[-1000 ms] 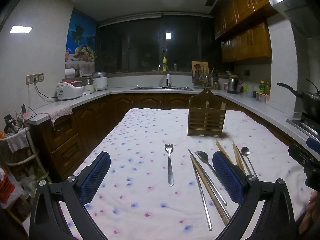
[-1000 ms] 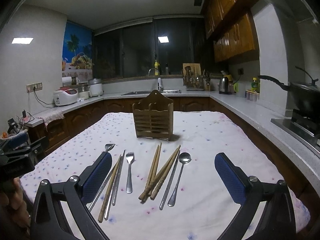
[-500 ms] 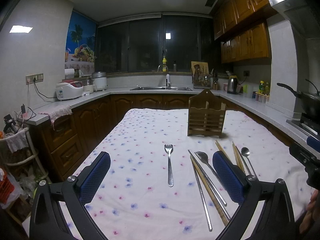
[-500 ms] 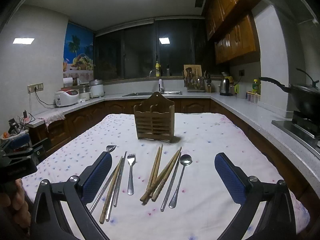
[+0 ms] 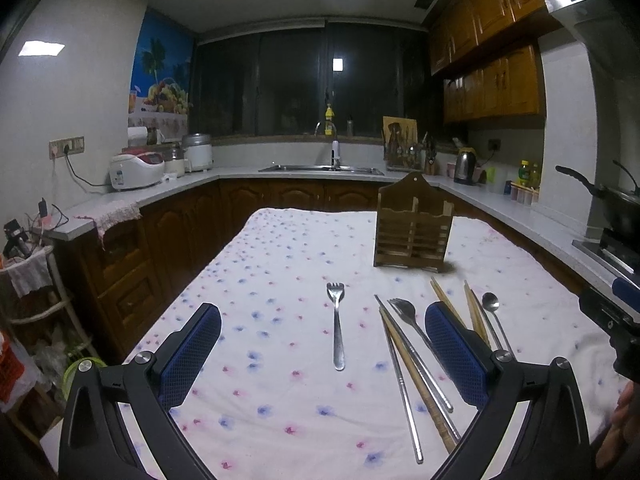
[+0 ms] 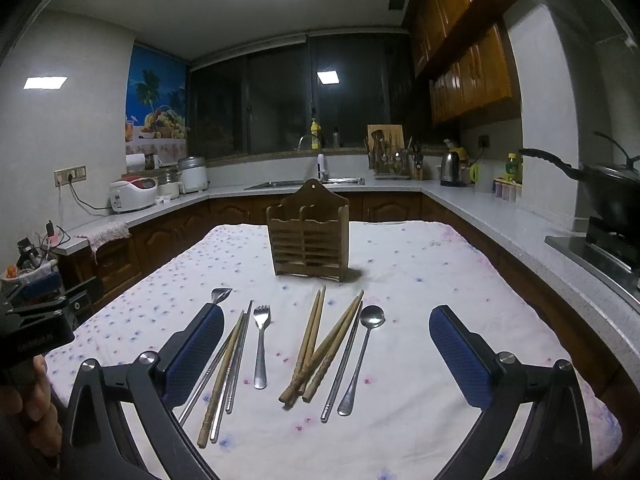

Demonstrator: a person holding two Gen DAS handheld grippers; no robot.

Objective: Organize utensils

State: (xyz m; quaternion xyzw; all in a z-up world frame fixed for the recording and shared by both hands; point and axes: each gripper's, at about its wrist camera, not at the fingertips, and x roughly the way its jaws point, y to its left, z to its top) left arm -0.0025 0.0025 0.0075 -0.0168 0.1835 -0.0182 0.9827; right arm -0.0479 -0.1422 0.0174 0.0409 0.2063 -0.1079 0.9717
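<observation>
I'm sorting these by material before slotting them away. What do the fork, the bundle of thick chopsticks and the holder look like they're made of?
Fork: apparently polished steel, silvery and reflective. Thick chopsticks: likely wood or bamboo, matte tan, with carved grip ends. Holder: brown slatted wood, probably stained.

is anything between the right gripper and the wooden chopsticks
Nothing visible. The right gripper is open, and the wooden chopsticks lie on the cloth between and beyond its fingers. A spoon lies just to their right.
</observation>
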